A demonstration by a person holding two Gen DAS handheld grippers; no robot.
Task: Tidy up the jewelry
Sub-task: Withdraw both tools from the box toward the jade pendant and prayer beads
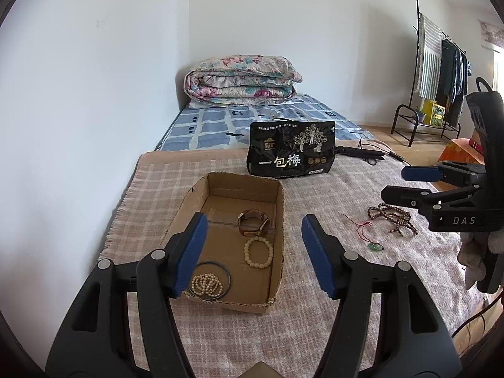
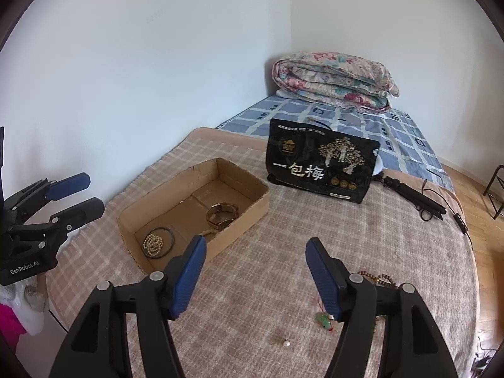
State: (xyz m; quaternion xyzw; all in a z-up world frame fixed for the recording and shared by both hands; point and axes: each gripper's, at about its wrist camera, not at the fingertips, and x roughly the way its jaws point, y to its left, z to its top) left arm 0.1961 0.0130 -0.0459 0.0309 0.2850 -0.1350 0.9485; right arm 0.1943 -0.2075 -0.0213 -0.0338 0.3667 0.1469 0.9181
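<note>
An open cardboard box (image 1: 280, 220) (image 2: 252, 208) lies on a plaid blanket. It holds a brown watch (image 1: 253, 222) (image 2: 220, 215), a cream bead bracelet (image 1: 258, 252), a pearl strand (image 1: 206, 285) (image 2: 153, 242) and a dark ring bangle (image 1: 226, 275) (image 2: 171, 237). On the blanket to the right lie a brown bead string (image 1: 393, 217) (image 2: 379, 278) and a red-cord green pendant (image 1: 375, 247) (image 2: 324, 319). A loose pearl (image 2: 286, 343) lies nearby. My left gripper (image 1: 255, 255) (image 2: 85, 195) is open above the box. My right gripper (image 2: 255, 274) (image 1: 406, 186) is open and empty above the blanket.
A black snack bag (image 1: 291, 149) (image 2: 321, 165) stands behind the box. A black tool with a cable (image 2: 415, 200) lies right of it. A folded floral quilt (image 1: 241, 80) sits at the bed's far end. A clothes rack (image 1: 438, 72) stands at the right.
</note>
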